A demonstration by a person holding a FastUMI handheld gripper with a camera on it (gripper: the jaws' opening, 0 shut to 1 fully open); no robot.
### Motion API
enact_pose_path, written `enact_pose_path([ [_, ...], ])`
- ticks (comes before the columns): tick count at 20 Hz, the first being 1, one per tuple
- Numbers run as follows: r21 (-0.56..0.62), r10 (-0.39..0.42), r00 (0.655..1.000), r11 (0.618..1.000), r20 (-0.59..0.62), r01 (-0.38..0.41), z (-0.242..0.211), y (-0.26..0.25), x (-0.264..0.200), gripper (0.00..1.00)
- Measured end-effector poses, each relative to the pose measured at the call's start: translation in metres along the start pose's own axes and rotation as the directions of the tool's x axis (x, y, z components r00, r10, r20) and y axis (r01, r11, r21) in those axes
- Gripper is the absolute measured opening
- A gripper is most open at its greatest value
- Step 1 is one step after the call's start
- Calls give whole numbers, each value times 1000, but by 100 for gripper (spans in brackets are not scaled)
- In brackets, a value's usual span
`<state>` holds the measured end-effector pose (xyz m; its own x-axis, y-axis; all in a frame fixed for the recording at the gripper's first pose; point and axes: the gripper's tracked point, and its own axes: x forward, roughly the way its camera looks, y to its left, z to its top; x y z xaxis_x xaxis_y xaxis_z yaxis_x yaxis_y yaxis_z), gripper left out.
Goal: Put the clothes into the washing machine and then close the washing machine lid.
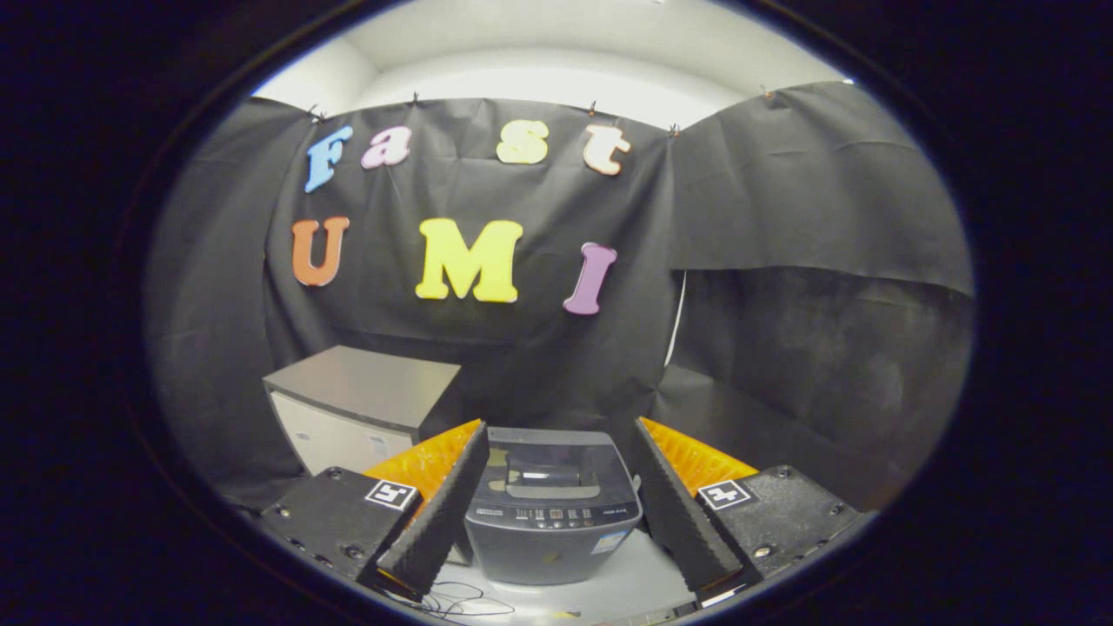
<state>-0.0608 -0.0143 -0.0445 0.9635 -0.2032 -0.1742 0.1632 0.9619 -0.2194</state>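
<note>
The gripper (pixel 556 474) is held level, its fingers spread wide, gripping nothing.

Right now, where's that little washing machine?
In the gripper view, the washing machine stands on the white surface just ahead of the open hand-held gripper, framed between its two fingers, with a grey-topped cabinet behind it to the left.

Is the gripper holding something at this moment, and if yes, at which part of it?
Nothing is held. The gripper is open, its fingers spread with no clothing between them; the small washing machine sits ahead, framed in the gap, untouched.
</note>
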Motion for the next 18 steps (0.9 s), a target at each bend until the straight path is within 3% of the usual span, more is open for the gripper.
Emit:
enact_pose_path([
  [10, -20, 141, 978, 990, 155, -140, 0, -63, -116, 100],
  [18, -22, 233, 949, 972, 214, -233, 10, -59, -139, 100],
])
